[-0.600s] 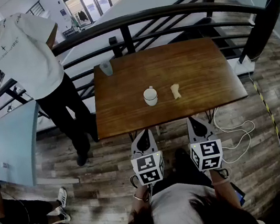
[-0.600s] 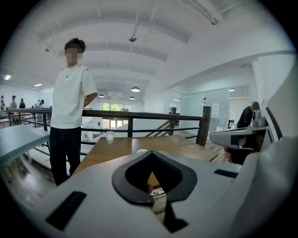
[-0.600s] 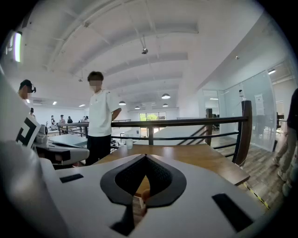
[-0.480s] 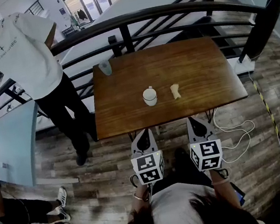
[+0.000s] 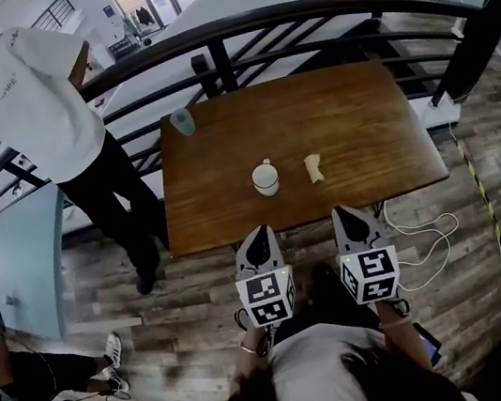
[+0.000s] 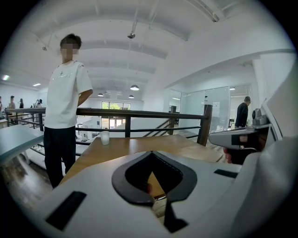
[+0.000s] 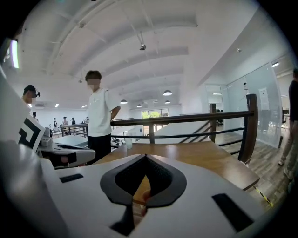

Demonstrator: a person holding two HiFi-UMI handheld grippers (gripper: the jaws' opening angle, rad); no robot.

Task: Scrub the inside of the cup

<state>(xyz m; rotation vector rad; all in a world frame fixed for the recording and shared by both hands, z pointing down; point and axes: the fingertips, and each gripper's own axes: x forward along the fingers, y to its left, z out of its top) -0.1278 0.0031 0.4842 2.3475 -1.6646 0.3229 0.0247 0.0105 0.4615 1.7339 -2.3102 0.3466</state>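
Observation:
A white cup [image 5: 265,179] with a handle stands upright near the middle of the brown wooden table [image 5: 362,128]. A small beige sponge [image 5: 314,168] lies just to its right. My left gripper [image 5: 258,236] and right gripper [image 5: 345,215] hover side by side at the table's near edge, short of both things. Both are shut with nothing between the jaws. In the left gripper view the closed left gripper [image 6: 151,153] points across the tabletop [image 6: 139,145]. In the right gripper view the right gripper [image 7: 145,157] does the same. The jaws hide the cup in both gripper views.
A translucent plastic cup [image 5: 181,122] stands at the table's far left corner. A dark metal railing [image 5: 278,23] runs behind the table. A person in a white shirt [image 5: 34,98] stands left of the table by the railing. Cables [image 5: 425,246] lie on the floor at the right.
The head view has shifted slightly, so the table and cup sit a little lower and further left in the picture. Both grippers remain shut near the table's front edge.

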